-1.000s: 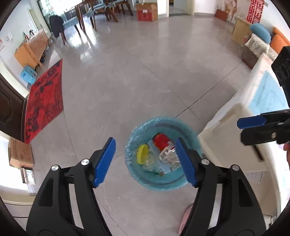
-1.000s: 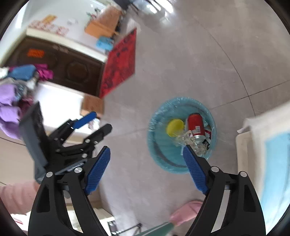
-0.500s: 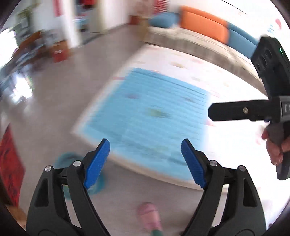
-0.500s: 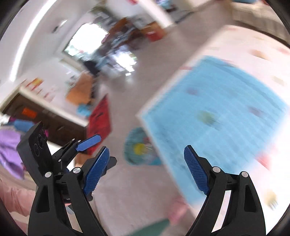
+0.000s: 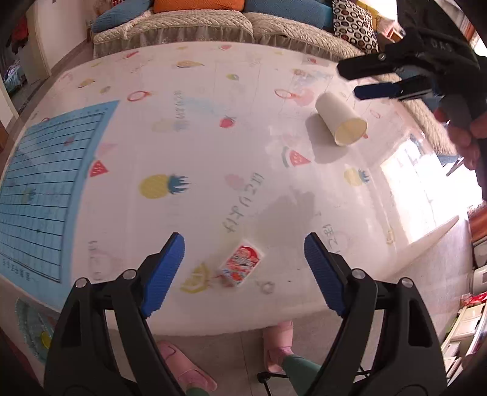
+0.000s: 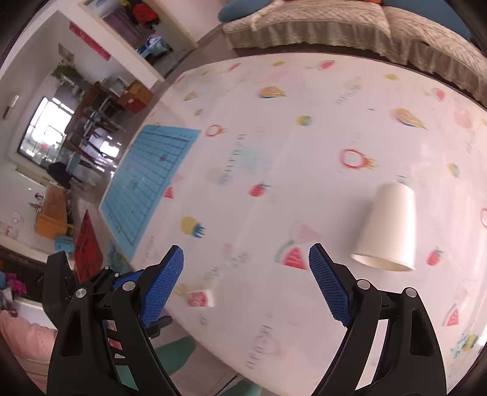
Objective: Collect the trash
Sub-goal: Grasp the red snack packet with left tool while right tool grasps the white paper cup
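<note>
A white paper cup point(image 5: 341, 121) lies on its side on the fruit-print table point(image 5: 213, 137); it also shows in the right wrist view point(image 6: 388, 228). A small red-and-white packet point(image 5: 240, 266) lies near the table's front edge, also in the right wrist view point(image 6: 199, 298). My left gripper point(image 5: 243, 271) is open and empty, hovering over the packet. My right gripper point(image 6: 246, 280) is open and empty, to the left of the cup; it shows from the side in the left wrist view point(image 5: 365, 80).
A blue grid mat point(image 5: 39, 189) covers the table's left end. The teal trash bin point(image 5: 33, 332) stands on the floor at the lower left. A sofa point(image 5: 213, 24) runs behind the table. Pink slippers point(image 5: 188, 368) are below the front edge.
Both grippers have swung from above the trash bin on the floor up and right to over the table. Both stayed open and empty.
</note>
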Tool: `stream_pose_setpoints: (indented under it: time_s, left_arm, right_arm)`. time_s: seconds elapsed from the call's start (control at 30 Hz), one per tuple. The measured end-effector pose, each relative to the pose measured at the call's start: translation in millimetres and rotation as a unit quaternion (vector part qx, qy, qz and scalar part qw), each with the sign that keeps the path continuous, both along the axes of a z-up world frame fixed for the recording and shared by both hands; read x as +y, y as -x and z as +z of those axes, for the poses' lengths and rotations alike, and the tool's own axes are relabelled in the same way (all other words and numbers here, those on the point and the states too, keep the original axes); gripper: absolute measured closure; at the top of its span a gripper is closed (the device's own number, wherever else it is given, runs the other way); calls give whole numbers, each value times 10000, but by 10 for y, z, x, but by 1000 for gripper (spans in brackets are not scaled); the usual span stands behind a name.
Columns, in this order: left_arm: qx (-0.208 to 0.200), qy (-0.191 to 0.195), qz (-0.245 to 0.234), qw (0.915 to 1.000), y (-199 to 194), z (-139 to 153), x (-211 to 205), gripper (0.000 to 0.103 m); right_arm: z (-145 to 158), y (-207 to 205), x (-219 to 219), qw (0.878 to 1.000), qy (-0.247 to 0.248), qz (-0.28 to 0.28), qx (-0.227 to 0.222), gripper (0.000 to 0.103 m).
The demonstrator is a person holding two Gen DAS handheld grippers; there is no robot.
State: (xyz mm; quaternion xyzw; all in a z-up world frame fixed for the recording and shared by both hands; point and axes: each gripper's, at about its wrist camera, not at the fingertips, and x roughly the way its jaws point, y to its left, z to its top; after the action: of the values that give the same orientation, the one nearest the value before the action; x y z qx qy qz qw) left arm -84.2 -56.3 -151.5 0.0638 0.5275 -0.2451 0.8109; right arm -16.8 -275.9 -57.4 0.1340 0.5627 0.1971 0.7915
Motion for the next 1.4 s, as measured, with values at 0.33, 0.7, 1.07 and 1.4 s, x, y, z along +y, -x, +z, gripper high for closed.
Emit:
stream_pose_setpoints:
  time_s: [0.33,0.7,1.07,1.4]
  left_arm:
    - [81,-652,-234,9976,116,-508,-310,64]
    - [132,-349,-24,9993,-451,-448,-892,76]
    - [-77,-112,-212,9997,-1249,-384,-1463,76]
    - [199,34,-345,9992,-1251,-462,-1652,76]
  right_arm:
    - [-277,128,-880,9984,-27,-566,64,19]
    - [-565,28,-1121,9965,-82,-831,105,19]
    - [-890,-357,-1199,9941,-11,-1016,379,19]
    - [-975,-298,-1136,9965,-93,-703,445,39]
